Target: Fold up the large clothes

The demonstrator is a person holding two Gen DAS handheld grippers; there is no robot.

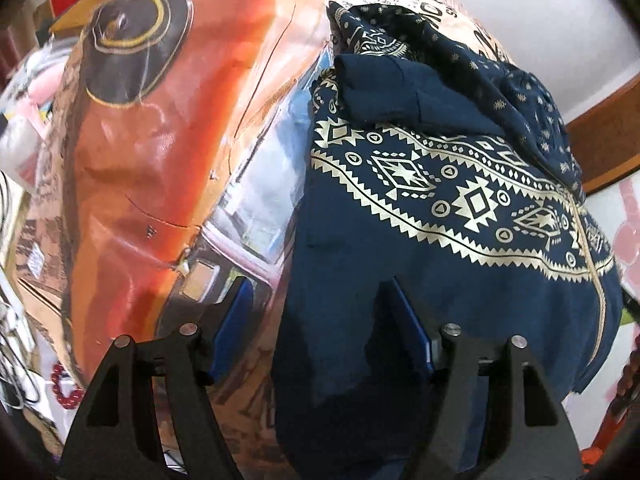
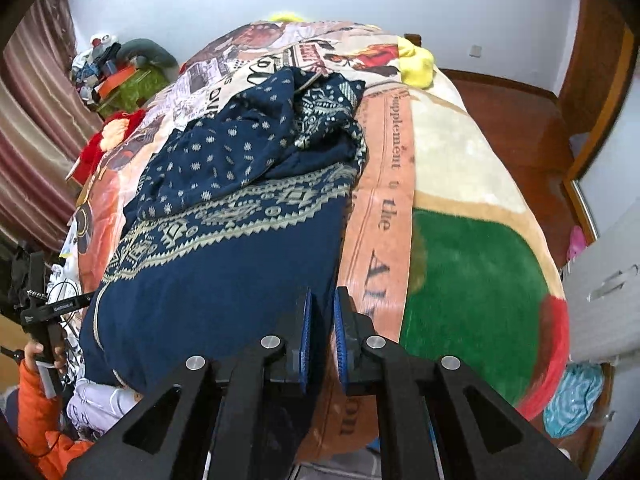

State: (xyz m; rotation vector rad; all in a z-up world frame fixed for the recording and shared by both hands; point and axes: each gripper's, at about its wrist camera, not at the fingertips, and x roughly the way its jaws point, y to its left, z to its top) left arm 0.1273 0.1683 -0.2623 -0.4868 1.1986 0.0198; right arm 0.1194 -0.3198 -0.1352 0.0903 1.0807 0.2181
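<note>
A large navy garment (image 1: 420,184) with a cream geometric band lies partly bunched on a printed blanket (image 1: 160,140) over the bed. In the left wrist view my left gripper (image 1: 316,292) is open, its blue pads straddling the garment's left edge near the hem. In the right wrist view the garment (image 2: 224,264) spreads left of centre, its upper part crumpled. My right gripper (image 2: 322,300) has its jaws nearly together with a narrow gap, at the garment's right edge; no cloth shows between the pads. The left gripper (image 2: 52,308) shows at the far left.
The blanket (image 2: 472,280) covers the bed with green and cream areas on the right. Clutter and toys (image 2: 116,72) sit at the back left by a curtain. A wooden floor (image 2: 520,128) and a white cabinet (image 2: 604,292) are on the right. White clothes (image 2: 96,400) lie at the bed's near left.
</note>
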